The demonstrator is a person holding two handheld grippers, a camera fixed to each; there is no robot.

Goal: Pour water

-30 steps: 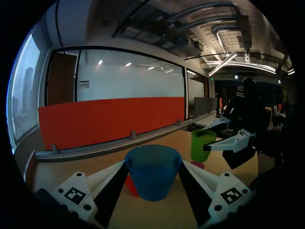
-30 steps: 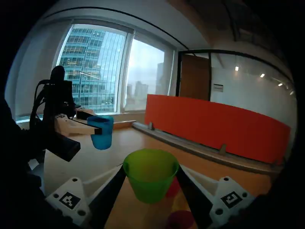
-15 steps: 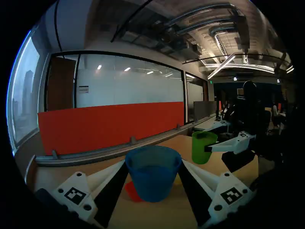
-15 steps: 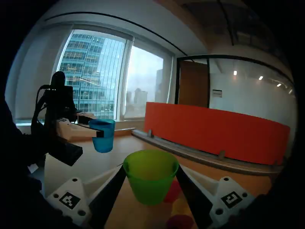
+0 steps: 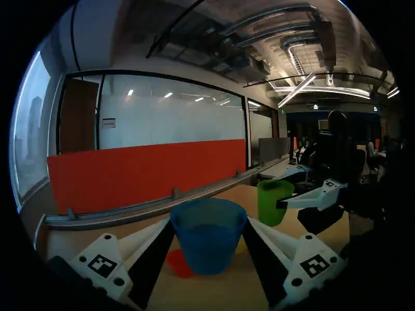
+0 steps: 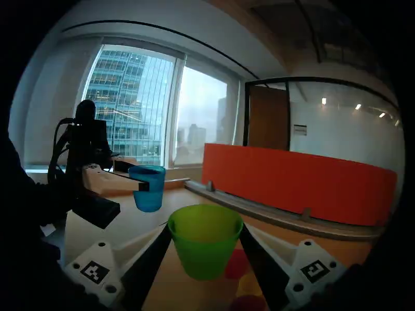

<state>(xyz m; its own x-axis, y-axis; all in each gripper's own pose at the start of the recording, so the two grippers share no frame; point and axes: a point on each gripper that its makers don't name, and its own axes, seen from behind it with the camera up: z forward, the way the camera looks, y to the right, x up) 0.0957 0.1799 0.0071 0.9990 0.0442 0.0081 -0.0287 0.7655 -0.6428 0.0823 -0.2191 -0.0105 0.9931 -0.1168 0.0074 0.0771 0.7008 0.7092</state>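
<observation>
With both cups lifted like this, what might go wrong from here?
The blue translucent plastic cup, apparently part full, is pinched only at its sides by the left gripper; tilting may let it slip. The green plastic cup in the right gripper sits apart from it, so a pour might miss onto the wooden table.

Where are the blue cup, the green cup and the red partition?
blue cup (image 5: 208, 243), left gripper view, front wall below the rim.
green cup (image 6: 206, 249), right gripper view, front wall below the rim.
red partition (image 5: 145, 171), left gripper view, middle of its face.
</observation>
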